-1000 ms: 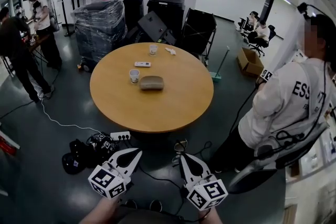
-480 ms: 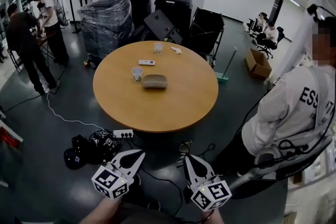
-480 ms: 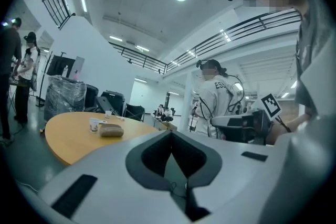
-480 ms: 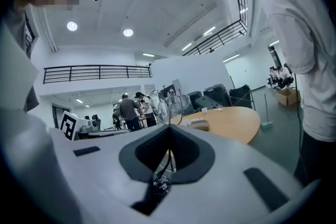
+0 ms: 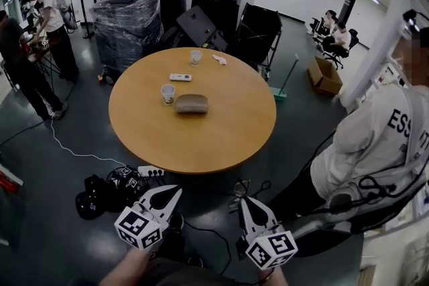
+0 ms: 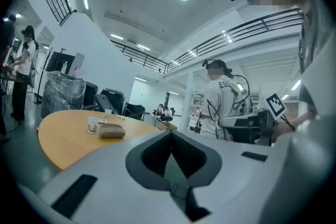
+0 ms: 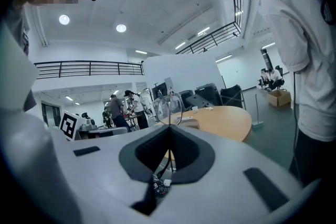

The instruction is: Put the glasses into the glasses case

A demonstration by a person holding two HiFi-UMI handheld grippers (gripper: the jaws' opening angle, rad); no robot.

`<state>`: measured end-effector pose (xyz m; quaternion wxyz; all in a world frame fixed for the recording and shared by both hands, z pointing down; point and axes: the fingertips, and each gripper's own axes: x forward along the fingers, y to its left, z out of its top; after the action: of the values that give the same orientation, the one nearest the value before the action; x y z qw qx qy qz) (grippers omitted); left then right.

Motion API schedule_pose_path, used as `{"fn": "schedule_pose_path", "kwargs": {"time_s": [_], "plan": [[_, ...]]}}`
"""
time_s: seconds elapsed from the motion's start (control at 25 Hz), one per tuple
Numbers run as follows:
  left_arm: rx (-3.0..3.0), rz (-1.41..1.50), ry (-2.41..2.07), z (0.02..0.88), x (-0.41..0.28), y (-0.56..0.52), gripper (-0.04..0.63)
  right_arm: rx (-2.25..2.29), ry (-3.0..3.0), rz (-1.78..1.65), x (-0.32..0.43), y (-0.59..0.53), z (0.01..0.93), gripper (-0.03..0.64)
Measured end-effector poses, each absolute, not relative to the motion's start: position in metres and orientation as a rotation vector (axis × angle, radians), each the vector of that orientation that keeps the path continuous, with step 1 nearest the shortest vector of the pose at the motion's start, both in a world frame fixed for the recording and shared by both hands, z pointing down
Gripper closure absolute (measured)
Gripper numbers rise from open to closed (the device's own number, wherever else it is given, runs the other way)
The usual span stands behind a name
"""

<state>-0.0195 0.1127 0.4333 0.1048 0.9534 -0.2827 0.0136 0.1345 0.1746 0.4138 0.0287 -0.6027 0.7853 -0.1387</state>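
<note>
Carrying thin-rimmed clear glasses [image 7: 168, 106] clamped in my right gripper [image 7: 169, 127]; left gripper [image 6: 170, 134] closed, empty; brown oval case [image 5: 192, 104] lies unopened on round wooden table [image 5: 221, 137].

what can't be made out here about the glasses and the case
- Glasses: the right gripper view shows one lens only; the shut right gripper covers the rest.
- Glasses case: head and left gripper views, too small to show its seam or clasp.
- White item on the table's far side: head view, too small to name.
</note>
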Motion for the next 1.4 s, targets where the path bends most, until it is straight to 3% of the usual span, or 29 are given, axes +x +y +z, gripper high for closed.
{"fn": "schedule_pose_path", "kwargs": {"time_s": [0.72,1.4], "plan": [[2.772,0.049,-0.834,0.441,-0.027,-0.078,0.589,-1.902,2.418,-0.465,0.124,-0.016,0.416,0.628],[2.751,0.034,-0.782,0.454,-0.050,-0.185,0.589,-1.994,2.333,-0.525,0.115,-0.127,0.429,0.627]]}}
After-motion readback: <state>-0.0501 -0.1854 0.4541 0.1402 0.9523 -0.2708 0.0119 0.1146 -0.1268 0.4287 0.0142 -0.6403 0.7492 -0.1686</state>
